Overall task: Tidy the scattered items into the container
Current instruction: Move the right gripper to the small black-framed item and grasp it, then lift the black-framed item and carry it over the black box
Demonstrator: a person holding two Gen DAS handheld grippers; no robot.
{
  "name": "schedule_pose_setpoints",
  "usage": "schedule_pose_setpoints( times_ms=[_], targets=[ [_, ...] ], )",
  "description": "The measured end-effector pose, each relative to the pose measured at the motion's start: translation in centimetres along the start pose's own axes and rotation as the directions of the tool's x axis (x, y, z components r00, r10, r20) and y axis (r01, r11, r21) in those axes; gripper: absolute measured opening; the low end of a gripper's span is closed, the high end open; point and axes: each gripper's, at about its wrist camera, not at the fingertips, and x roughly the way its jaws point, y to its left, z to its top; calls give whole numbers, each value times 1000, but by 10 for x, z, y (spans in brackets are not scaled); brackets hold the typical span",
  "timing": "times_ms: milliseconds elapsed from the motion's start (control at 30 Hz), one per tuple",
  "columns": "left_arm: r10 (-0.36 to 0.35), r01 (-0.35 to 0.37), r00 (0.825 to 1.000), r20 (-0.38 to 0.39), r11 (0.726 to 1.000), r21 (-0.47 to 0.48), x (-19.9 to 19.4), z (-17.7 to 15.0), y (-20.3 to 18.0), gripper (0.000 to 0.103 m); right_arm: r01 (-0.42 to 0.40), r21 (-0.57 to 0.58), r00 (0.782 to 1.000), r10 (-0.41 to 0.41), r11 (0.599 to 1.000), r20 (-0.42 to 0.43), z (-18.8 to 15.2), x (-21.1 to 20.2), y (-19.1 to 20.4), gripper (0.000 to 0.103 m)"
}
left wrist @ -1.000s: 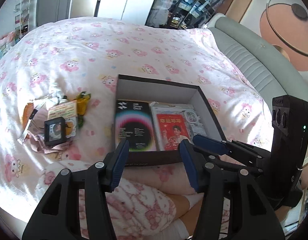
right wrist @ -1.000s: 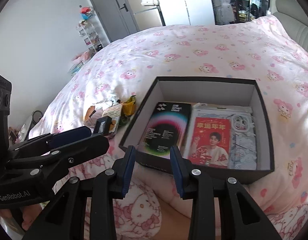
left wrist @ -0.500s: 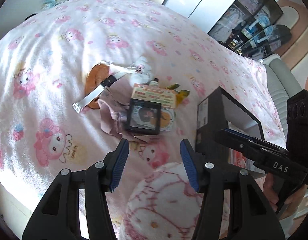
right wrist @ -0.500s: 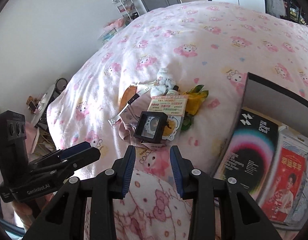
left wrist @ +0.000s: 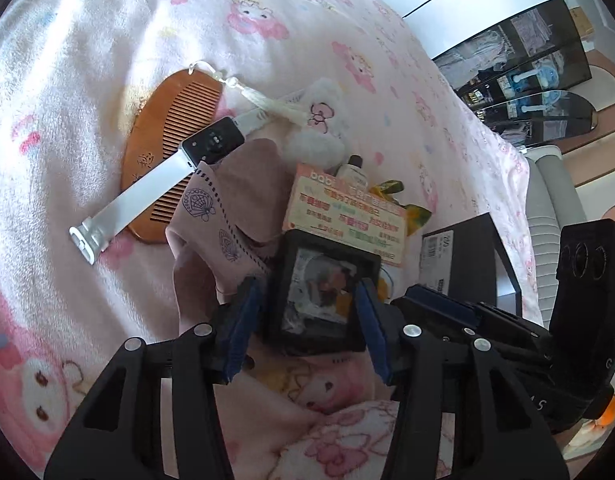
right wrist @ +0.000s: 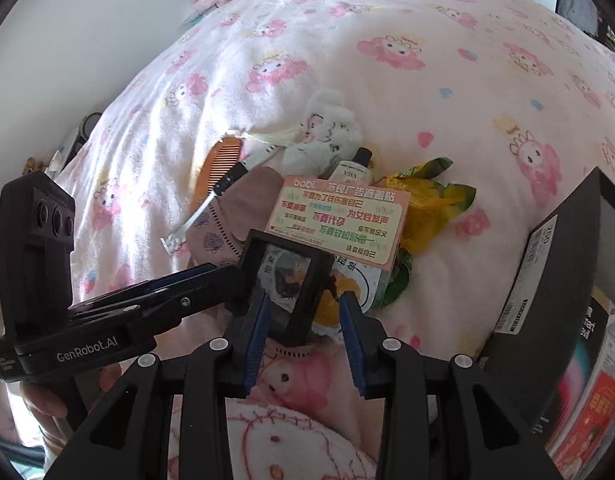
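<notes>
Your left gripper [left wrist: 307,316] straddled the small black picture frame [left wrist: 323,300], which lay on the pink cloth [left wrist: 231,216] near you in the heap, left of the black box [right wrist: 555,264]. Its jaws were closing, frame between them, but the pads [left wrist: 243,320] did not look pressed on the frame's sides yet. Your right gripper [right wrist: 303,328] hung over the frame's right edge with its jaws spread and nothing pinched.

To do this step well, you needed both left pads squarely on the frame's two side edges, low enough to catch the frame but clear of the cloth beneath, so the cloth would not come up with it. The right tongs were best kept off the pink card [right wrist: 339,220] leaning at the frame's far edge.

Readable writing: "GenRobot.AI" on the left gripper's body in the right view, "babi" at the card's top above rows of Chinese slogans, and "VSEA", as best I could read it, on the small bottle [right wrist: 353,170] beyond. The box's white end label [right wrist: 519,280] was too small to read.
</notes>
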Motion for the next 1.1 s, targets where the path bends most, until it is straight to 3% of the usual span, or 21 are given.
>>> schedule_pose_setpoints(
  times_ms=[100,167,233,333,467,600,767,933,1033,1100],
  targets=[
    [33,-33,999,-32,999,-5,14,2,3,50,-11,33,999,13,999,-43,2,21,-9,32],
    [35,-35,998,-58,999,-10,21,1,4,43,-26,44,997,29,999,-68,2,31,-10,32],
    [2,-5,997,-78,999,-32,23,-1,4,37,-49,58,997,52,997,-51,4,30,-8,32],
    [-38,35,997,-62,999,-41,13,-6,0,37,-91,74,995,93,993,-24,3,19,-5,31],
    [-40,38,998,-52,999,-35,4,-16,-7,34,-102,82,995,102,991,-5,-5,7,-3,31],
    [-45,43,998,-41,998,-43,-2,-21,-7,34,-52,94,999,53,994,-8,-8,6,-3,31],
    [-2,-1,998,-59,998,-61,13,-6,2,34,45,86,998,-42,995,-39,-7,16,-3,32],
    [12,-17,997,-81,998,-54,27,1,0,30,10,87,999,-5,996,-49,-5,22,-5,32],
    [11,-16,995,-99,999,-50,27,-1,-3,32,-62,107,992,74,992,-105,-8,34,-8,34],
    [15,-19,995,-103,999,-37,20,-4,-5,32,-73,97,992,82,993,-96,-12,31,-5,34]
  ],
)
